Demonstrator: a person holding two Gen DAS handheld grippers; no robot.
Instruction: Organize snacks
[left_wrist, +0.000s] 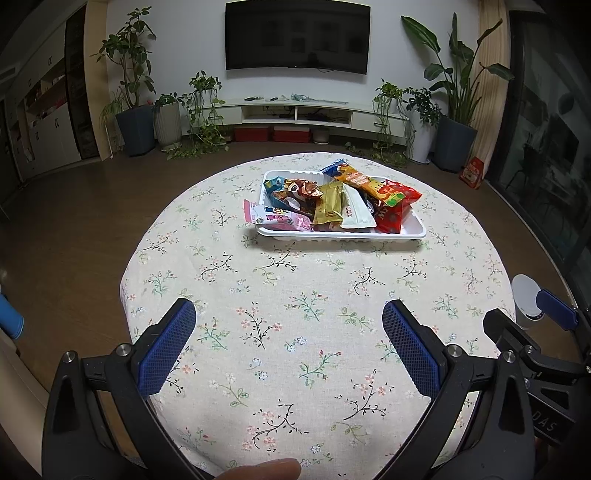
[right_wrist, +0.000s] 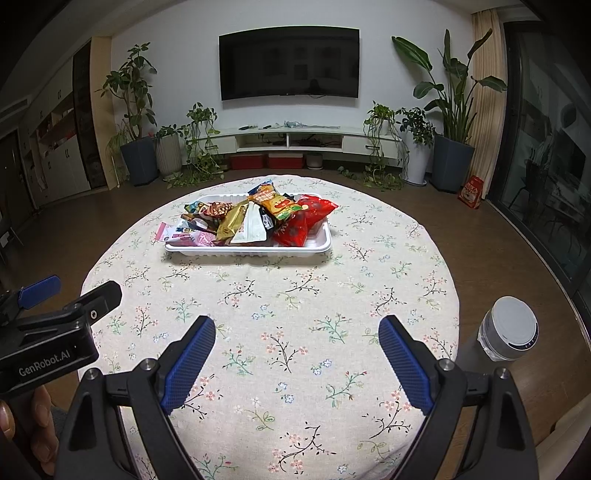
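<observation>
Both hand-held grippers hang over the near edge of the round table (left_wrist: 295, 295) with its floral cloth: the left hand-held gripper (left_wrist: 289, 325) and the right hand-held gripper (right_wrist: 296, 341) each stand with jaws spread wide and nothing between the blue pads. Well beyond them, toward the far side of the table, a white tray (right_wrist: 247, 250) holds a heap of snack packets (right_wrist: 258, 218); a pink packet (left_wrist: 275, 216) overhangs the tray's left rim.
</observation>
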